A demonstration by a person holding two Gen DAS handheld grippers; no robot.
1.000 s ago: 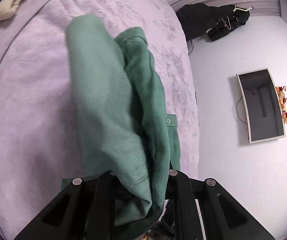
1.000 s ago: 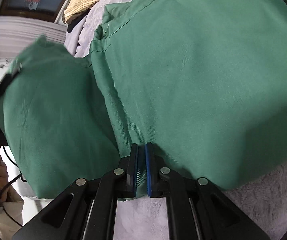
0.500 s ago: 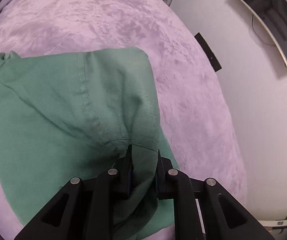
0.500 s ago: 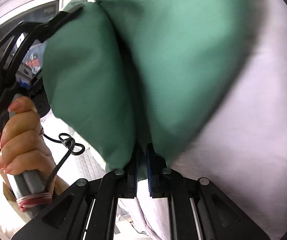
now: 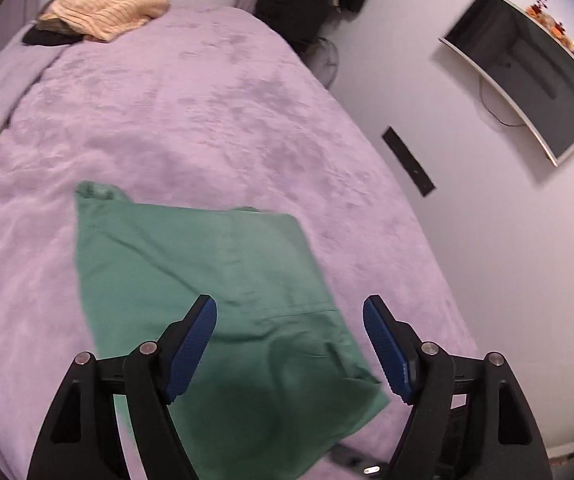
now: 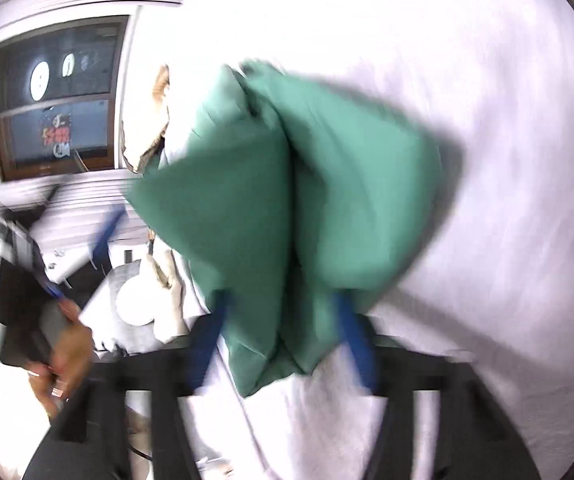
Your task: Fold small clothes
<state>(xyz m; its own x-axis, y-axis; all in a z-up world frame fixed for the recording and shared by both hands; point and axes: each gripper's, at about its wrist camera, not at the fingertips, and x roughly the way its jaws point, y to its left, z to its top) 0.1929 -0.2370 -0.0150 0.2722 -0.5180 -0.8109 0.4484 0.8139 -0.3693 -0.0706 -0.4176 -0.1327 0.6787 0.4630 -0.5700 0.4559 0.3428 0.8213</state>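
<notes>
— Green garment (image 5: pixel 207 288) lies folded on the lilac bedspread (image 5: pixel 191 112). Is the left gripper (image 5: pixel 290 320) holding it?
— No, jaws just spread wide, empty. Right gripper (image 6: pixel 283 320) also just opened; cloth sits loose between.

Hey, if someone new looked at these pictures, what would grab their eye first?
The folded green cotton garment lying on the fuzzy lilac bedspread, below the open left gripper. At the far corner sits a cream ribbed knit sweater; a dark wall-mounted screen hangs at right.

Right gripper (image 6: pixel 283 344) just opening, green garment (image 6: pixel 287 216) between.
</notes>
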